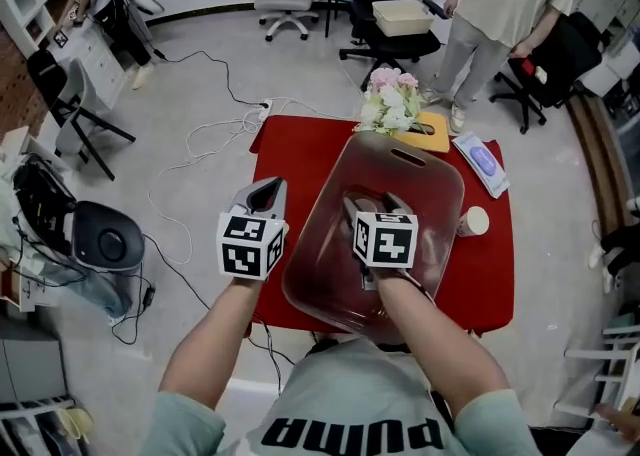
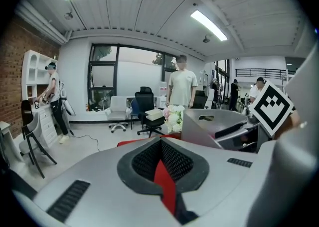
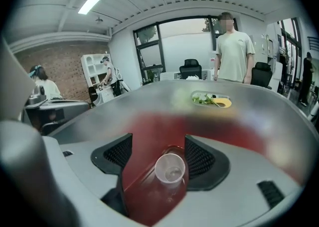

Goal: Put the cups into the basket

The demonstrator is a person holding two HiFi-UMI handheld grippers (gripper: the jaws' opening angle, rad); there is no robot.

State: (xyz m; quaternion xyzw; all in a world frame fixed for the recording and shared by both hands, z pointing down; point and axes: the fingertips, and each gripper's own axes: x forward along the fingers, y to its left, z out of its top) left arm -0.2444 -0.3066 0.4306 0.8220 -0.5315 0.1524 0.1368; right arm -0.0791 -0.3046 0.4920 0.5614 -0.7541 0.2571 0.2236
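One clear cup (image 3: 170,168) lay in the single basket (image 1: 440,169), between the parted jaws of the right tongs (image 3: 158,144). A second cup (image 1: 473,221) stood on the red table (image 1: 300,149), right of them. The left tongs (image 1: 265,194), jaws together, were outside the basket.

In the head view the right tongs (image 1: 375,206) hide the cup (image 3: 170,168) lying in the basket (image 1: 440,184), whose near rim a forearm (image 1: 432,329) covers.

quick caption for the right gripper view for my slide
Right gripper, fingers open around a clear cup inside the basket.
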